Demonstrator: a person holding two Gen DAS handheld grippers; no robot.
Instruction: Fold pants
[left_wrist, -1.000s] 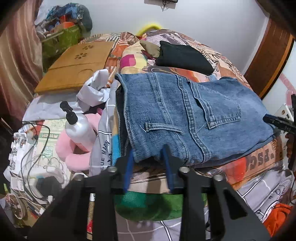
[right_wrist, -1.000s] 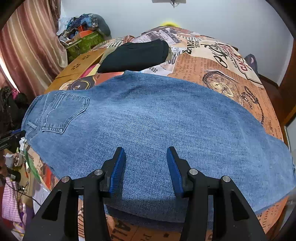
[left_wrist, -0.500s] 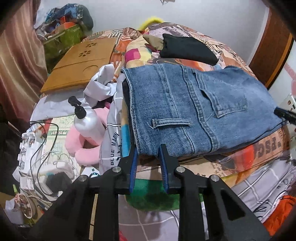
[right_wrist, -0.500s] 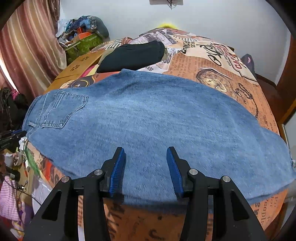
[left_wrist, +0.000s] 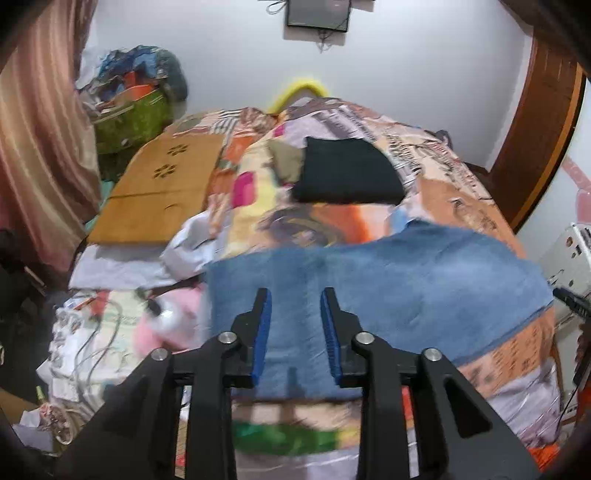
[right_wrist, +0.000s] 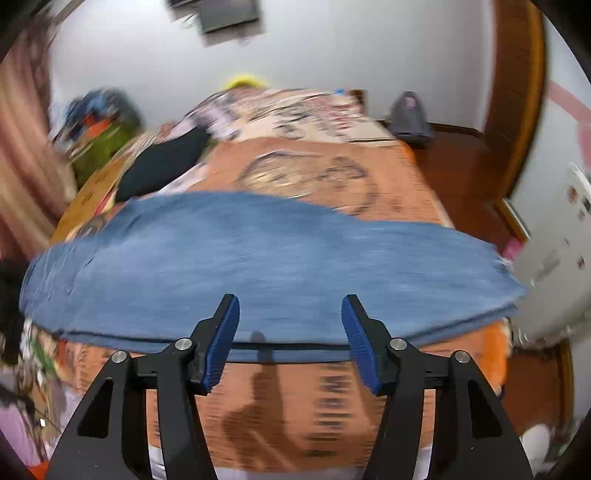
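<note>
Now, with both grippers, left (left_wrist: 295, 306) and right (right_wrist: 290, 314), opening their fingers and holding nothing, we hover above the jeans (right_wrist: 258, 266); the next fold requires regrasping an end.

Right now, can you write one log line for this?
jeans: flat on bed | left hand-held gripper: opening, empty | right hand-held gripper: opening, empty

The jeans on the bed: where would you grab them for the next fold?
Probably the frayed leg end of the jeans, coming from the right. The jeans lie flat along the bed's near edge, so that free end could lift and carry across toward the pocket end.
</note>
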